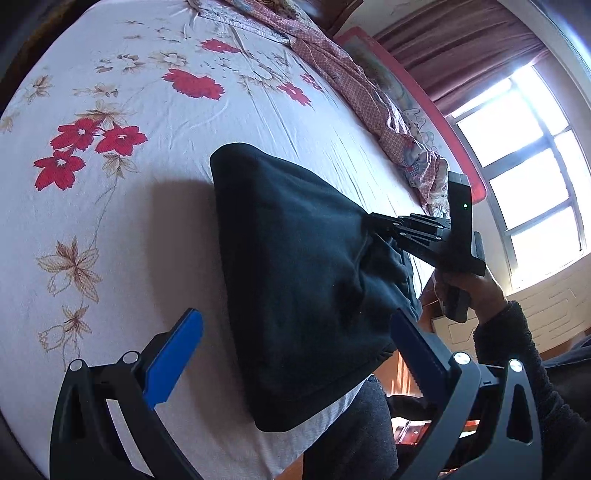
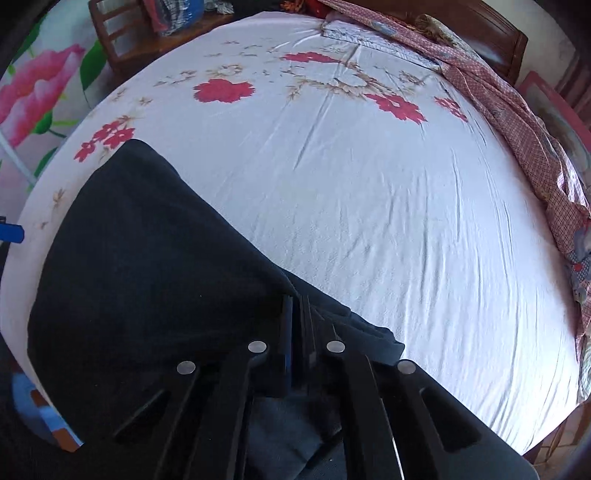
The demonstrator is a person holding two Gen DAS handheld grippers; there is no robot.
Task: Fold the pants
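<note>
The dark navy pants (image 1: 295, 266) lie folded in a bundle near the bed's front edge, one side lifted; they also show in the right wrist view (image 2: 147, 280). My left gripper (image 1: 295, 354) is open, its blue-padded fingers (image 1: 173, 354) spread on either side of the bundle's near end and not holding it. My right gripper (image 1: 373, 221) is shut on the pants' lifted right edge, seen from the side in the left wrist view. In the right wrist view its jaws (image 2: 295, 306) are pressed together with dark cloth between them.
The bed has a white sheet with red flowers (image 2: 332, 206). A pink checked quilt (image 2: 517, 122) is bunched along the far right side. A wooden chair (image 2: 122, 33) stands beyond the bed. A window (image 1: 528, 166) is at the right.
</note>
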